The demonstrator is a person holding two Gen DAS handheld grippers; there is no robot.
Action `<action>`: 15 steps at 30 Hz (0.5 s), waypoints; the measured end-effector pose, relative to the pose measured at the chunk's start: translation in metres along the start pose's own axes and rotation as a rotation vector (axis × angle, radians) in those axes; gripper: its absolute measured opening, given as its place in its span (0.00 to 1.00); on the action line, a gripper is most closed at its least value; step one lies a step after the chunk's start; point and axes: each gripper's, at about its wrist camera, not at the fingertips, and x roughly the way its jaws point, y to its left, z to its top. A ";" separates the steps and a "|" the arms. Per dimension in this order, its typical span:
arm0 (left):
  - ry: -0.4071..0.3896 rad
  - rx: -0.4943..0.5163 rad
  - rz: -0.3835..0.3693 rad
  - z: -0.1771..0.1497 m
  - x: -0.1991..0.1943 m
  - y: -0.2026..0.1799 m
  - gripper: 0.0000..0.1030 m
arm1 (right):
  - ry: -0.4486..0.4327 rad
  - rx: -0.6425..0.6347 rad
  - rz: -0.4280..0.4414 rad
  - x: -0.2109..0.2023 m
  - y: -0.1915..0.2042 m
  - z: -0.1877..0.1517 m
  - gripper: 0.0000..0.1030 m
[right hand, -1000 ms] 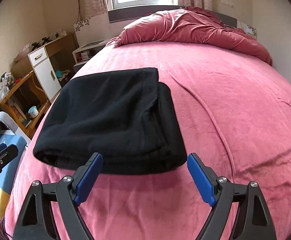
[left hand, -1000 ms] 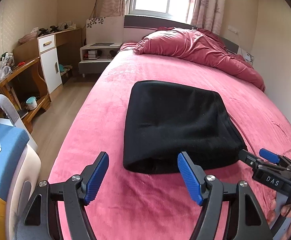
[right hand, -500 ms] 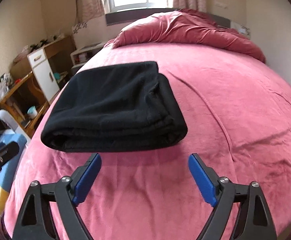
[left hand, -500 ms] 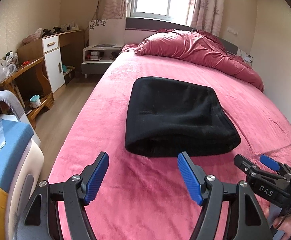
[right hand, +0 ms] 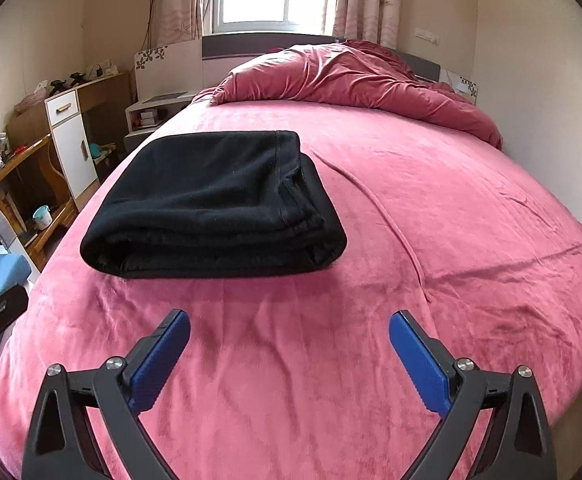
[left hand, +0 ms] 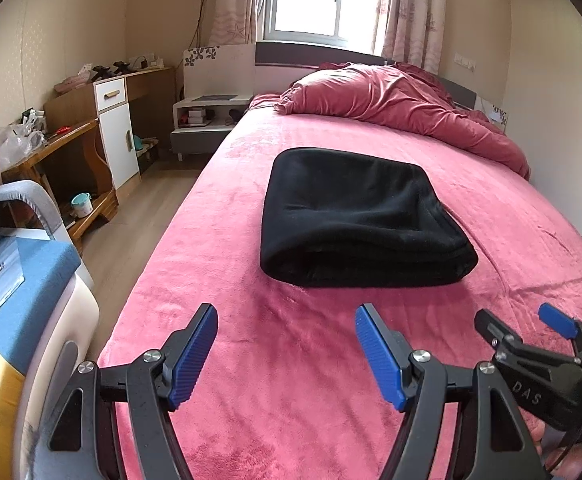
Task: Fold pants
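Your black pants [left hand: 355, 216] lie folded into a thick, squarish bundle on the pink bed [left hand: 291, 380], nearer the bed's left edge than its middle, and well apart from both tools. Your left gripper [left hand: 287, 356] has its blue fingers [left hand: 193, 356] spread wide with nothing between them but bedcover. On your right gripper [right hand: 289, 364] the fingers [right hand: 421, 364] are opening, and they too frame only bare bed. The fold looks finished to me, so the main risk now is undoing it. If you reach back in and catch the near rolled edge with a fingertip, the top layers could slide, because the cloth looks like soft, plush fleece with rounded, springy folds instead of crisp creases. On the right side of the bundle the stacked layer edges and a stitched hem show; that open side would likely fan apart first if nudged. The bedcover is a velvety pile with loose wrinkles near you, so dragging a tool across it could pull the cover and shift the bundle with it. The bundle also sits fairly near the left drop to the wooden floor [left hand: 143, 224], so a sideways shove could send it over. The crumpled pink duvet [left hand: 403, 108] at the head of the bed stays clear of it.
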 end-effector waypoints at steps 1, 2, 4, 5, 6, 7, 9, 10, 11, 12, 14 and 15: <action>0.001 -0.003 0.000 0.000 0.000 0.000 0.71 | 0.002 0.000 0.003 -0.001 0.000 -0.001 0.97; -0.001 -0.002 0.003 0.000 -0.001 0.001 0.71 | 0.004 -0.001 0.002 -0.001 0.000 -0.002 0.97; -0.004 -0.006 0.005 0.000 -0.002 0.001 0.71 | 0.003 0.002 0.004 -0.002 0.001 -0.003 0.97; -0.004 -0.015 0.003 0.000 -0.002 0.002 0.71 | 0.000 0.005 0.007 -0.003 0.002 -0.003 0.97; -0.005 -0.018 0.005 0.000 -0.002 0.003 0.71 | -0.004 0.005 0.005 -0.004 0.002 -0.003 0.97; -0.005 -0.020 0.009 0.000 -0.003 0.003 0.71 | -0.007 0.004 0.004 -0.005 0.002 -0.003 0.97; -0.004 -0.027 0.013 0.000 -0.003 0.004 0.71 | -0.011 0.004 0.004 -0.006 0.002 -0.003 0.97; 0.000 -0.029 0.015 0.000 -0.003 0.004 0.71 | -0.013 0.005 0.006 -0.007 0.002 -0.003 0.98; 0.002 -0.029 0.018 0.000 -0.002 0.004 0.71 | -0.014 0.005 0.008 -0.007 0.002 -0.003 0.98; 0.000 -0.026 0.025 0.000 -0.002 0.004 0.71 | -0.014 0.004 0.009 -0.008 0.002 -0.003 0.98; 0.000 -0.024 0.034 0.000 -0.002 0.003 0.71 | -0.014 -0.003 0.008 -0.008 0.003 -0.003 0.98; 0.000 -0.027 0.031 0.000 -0.002 0.004 0.71 | -0.012 -0.004 0.009 -0.008 0.004 -0.004 0.97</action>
